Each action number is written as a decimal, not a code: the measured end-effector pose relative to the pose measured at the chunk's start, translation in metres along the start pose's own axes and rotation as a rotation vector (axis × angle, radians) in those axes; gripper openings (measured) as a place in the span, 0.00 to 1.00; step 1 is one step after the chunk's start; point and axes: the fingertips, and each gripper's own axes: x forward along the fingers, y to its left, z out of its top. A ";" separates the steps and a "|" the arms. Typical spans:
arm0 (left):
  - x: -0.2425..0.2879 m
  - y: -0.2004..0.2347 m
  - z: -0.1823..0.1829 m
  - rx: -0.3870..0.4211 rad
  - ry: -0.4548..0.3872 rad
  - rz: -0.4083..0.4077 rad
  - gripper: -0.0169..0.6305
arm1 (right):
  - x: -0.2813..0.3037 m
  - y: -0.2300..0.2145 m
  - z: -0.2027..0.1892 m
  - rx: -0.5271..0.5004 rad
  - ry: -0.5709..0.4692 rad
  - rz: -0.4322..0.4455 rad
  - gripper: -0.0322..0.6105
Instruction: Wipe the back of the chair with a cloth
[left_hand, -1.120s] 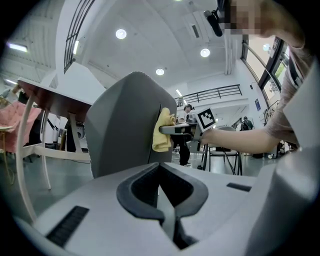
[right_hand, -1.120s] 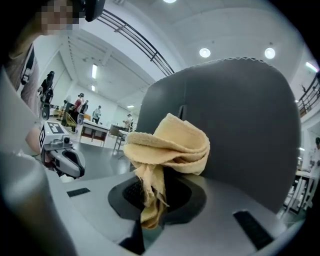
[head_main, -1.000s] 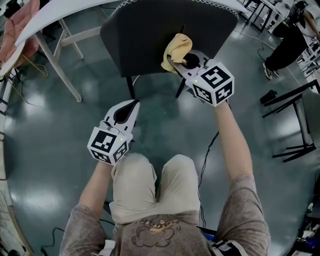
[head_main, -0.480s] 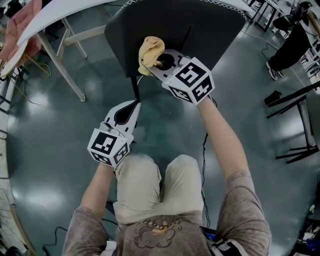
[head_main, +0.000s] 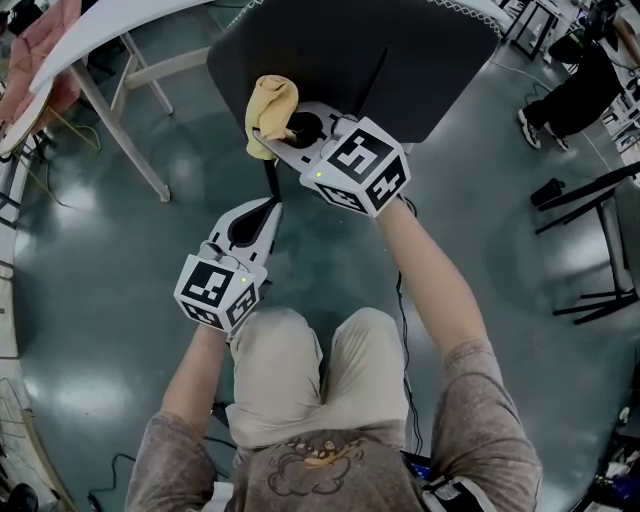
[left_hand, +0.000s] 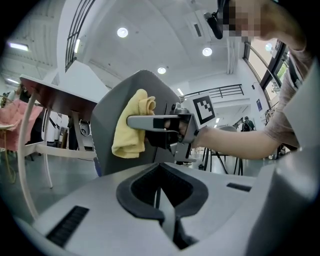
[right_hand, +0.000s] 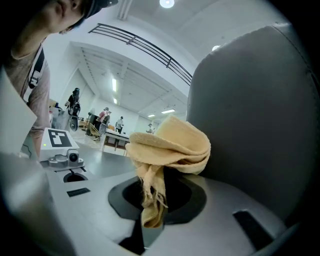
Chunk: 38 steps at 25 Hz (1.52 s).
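Note:
The dark grey chair back (head_main: 400, 60) fills the top of the head view. My right gripper (head_main: 272, 132) is shut on a folded yellow cloth (head_main: 270, 112), which presses against the chair back near its left edge. In the right gripper view the cloth (right_hand: 167, 150) bulges out of the jaws beside the grey chair back (right_hand: 260, 120). My left gripper (head_main: 262, 215) hangs lower, below the chair back, shut with nothing in it. The left gripper view shows the cloth (left_hand: 131, 131) against the chair back (left_hand: 107, 135), with the right gripper (left_hand: 131, 121) holding it.
A white table (head_main: 120, 25) with slanted legs stands at the upper left, close to the chair. A dark chair leg (head_main: 270, 180) runs down between the grippers. A black stand (head_main: 590, 240) and a person (head_main: 575, 80) are at the right. The floor is glossy grey-green.
My right gripper has swept the cloth leftward across the chair back, from its middle to near its left edge. The left gripper has stayed in place.

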 end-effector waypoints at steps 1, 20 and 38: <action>0.002 -0.004 -0.002 -0.001 0.003 -0.004 0.04 | -0.003 0.002 0.000 -0.003 -0.006 0.001 0.15; 0.009 -0.010 -0.005 -0.002 0.010 -0.062 0.04 | -0.131 -0.044 -0.068 0.030 0.067 -0.338 0.15; 0.018 -0.010 -0.011 -0.017 0.015 -0.085 0.04 | -0.234 -0.121 -0.188 0.099 0.272 -0.630 0.15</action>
